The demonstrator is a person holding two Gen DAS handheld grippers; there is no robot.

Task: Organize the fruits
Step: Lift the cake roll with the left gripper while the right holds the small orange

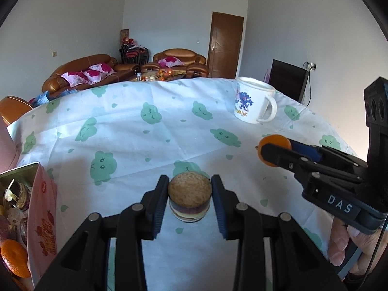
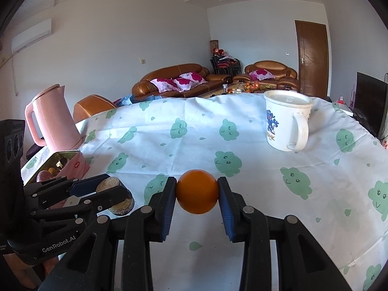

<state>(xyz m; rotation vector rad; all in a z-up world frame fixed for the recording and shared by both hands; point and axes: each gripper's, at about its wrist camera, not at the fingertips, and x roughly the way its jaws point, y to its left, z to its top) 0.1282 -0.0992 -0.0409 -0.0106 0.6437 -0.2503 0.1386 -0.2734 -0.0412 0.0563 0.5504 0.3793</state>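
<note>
My left gripper (image 1: 189, 189) is shut on a small round layered cake cup (image 1: 189, 195) with a crumbly tan top, held above the tablecloth. The same cake cup (image 2: 118, 197) shows at the lower left of the right wrist view, between the left gripper's fingers (image 2: 80, 189). My right gripper (image 2: 197, 191) is shut on an orange (image 2: 197, 191), pads pressing both its sides. In the left wrist view that orange (image 1: 274, 143) sits at the tip of the right gripper's fingers (image 1: 278, 155) on the right side. A pink tin (image 1: 41, 208) at the lower left holds another orange (image 1: 14, 257) and wrapped sweets.
A white mug (image 2: 286, 121) with a blue print stands at the table's far right. A pink kettle (image 2: 53, 118) stands at the far left behind the open pink tin (image 2: 77, 163). The cloud-print tablecloth (image 2: 242, 145) covers the table. Sofas and a door lie beyond.
</note>
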